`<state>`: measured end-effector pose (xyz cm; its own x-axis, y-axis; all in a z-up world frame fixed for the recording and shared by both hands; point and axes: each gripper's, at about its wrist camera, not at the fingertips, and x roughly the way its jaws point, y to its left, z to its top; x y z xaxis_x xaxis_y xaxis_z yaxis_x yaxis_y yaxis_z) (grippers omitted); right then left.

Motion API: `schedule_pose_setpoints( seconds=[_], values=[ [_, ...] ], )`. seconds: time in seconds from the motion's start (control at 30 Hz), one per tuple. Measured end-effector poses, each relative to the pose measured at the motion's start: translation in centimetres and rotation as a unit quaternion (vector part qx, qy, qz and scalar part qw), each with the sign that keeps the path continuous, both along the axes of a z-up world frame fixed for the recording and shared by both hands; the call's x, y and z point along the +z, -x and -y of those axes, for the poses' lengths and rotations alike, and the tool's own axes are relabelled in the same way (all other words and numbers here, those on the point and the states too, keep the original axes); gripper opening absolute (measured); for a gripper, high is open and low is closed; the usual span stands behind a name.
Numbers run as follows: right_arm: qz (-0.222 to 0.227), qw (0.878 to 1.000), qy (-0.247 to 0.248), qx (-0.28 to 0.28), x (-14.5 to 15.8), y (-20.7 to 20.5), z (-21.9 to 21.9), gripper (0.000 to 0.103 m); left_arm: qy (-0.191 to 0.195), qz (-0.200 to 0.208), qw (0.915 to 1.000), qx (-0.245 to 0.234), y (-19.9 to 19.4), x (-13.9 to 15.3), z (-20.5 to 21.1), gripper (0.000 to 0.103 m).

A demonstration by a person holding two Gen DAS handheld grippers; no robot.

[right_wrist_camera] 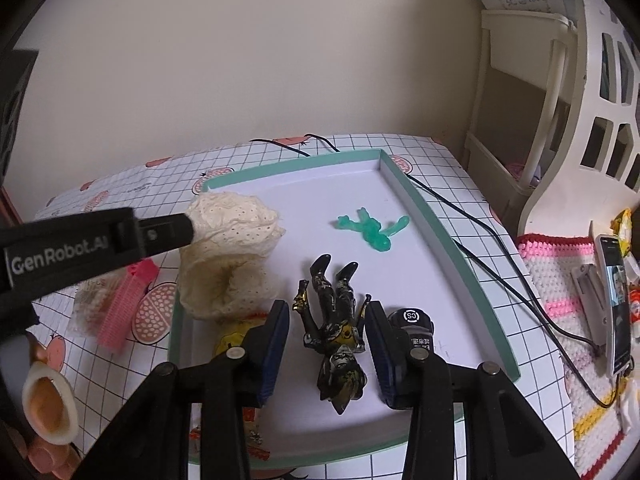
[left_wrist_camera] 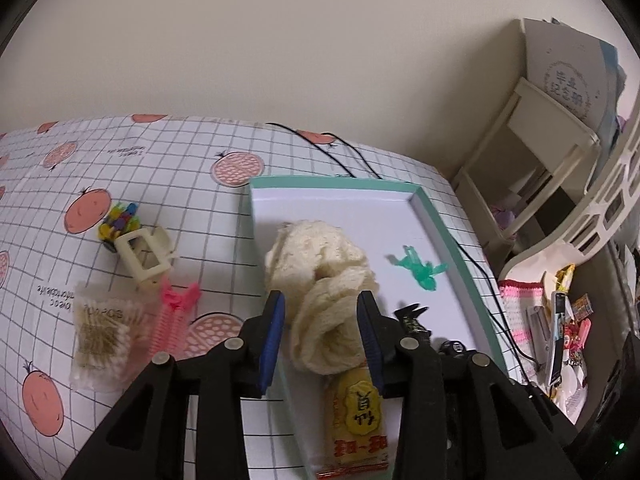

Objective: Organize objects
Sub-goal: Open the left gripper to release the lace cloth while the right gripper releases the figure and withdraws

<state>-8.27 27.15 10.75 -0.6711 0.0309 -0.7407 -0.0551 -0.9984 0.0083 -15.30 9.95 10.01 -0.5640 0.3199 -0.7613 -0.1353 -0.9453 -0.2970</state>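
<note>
The left hand-held gripper (left_wrist_camera: 320,312), jaws wide, is straddling a cream lace cloth (left_wrist_camera: 320,276) in the teal-rimmed tray (left_wrist_camera: 452,240). The right hand-held gripper (right_wrist_camera: 326,320), also wide, is flanking a black-gold figurine (right_wrist_camera: 336,320) lying there.

- A plain cream wall (left_wrist_camera: 280,48) fills the back, evenly lit.
- The table (left_wrist_camera: 168,168) wears a white grid cloth printed with pink fruit.
- To the right a cream shelf (left_wrist_camera: 532,152) stands by the wall.
- Beside it, a white perforated piece (right_wrist_camera: 600,92), perhaps a chair.
</note>
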Motion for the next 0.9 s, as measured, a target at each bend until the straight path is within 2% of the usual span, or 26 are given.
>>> schedule_pose_setpoints(
  seconds=[0.03, 0.17, 0.23, 0.33, 0.5, 0.7, 0.77, 0.9],
  values=[
    [0.001, 1.0, -0.001, -0.001, -0.1, 0.1, 0.0, 0.043, 0.002, 0.0, 1.0, 0.005, -0.1, -0.1, 0.3, 0.049],
    [-0.004, 1.0, -0.003, -0.009, 0.0, 0.0, -0.2, 0.058, 0.008, 0.002, 0.9997, 0.022, -0.1, -0.2, 1.5, 0.052],
    [-0.006, 1.0, -0.004, -0.01, 0.1, 0.0, -0.2, 0.059, 0.01, 0.004, 0.9993, 0.036, -0.1, -0.3, 2.2, 0.063],
    [-0.005, 1.0, -0.007, -0.013, 0.0, 0.1, -0.2, 0.064, 0.019, 0.013, 0.9982, 0.056, 0.1, -0.6, 3.1, 0.066],
    [-0.006, 1.0, -0.007, -0.016, -0.1, 0.2, -0.2, 0.069, 0.061, 0.026, 0.994, 0.087, 0.4, -1.4, 4.2, 0.068],
    [-0.008, 1.0, -0.012, -0.016, -0.1, 0.2, -0.2, 0.079, 0.069, 0.039, 0.9916, 0.103, 0.8, -2.2, 5.2, 0.076],
    [-0.009, 1.0, -0.014, -0.016, -0.1, 0.2, -0.1, 0.083, 0.077, 0.041, 0.9903, 0.108, 0.8, -2.4, 5.4, 0.083],
    [-0.009, 1.0, -0.014, -0.016, -0.2, 0.2, 0.0, 0.087, 0.093, 0.042, 0.9876, 0.119, 0.8, -2.6, 5.6, 0.084]
  ],
)
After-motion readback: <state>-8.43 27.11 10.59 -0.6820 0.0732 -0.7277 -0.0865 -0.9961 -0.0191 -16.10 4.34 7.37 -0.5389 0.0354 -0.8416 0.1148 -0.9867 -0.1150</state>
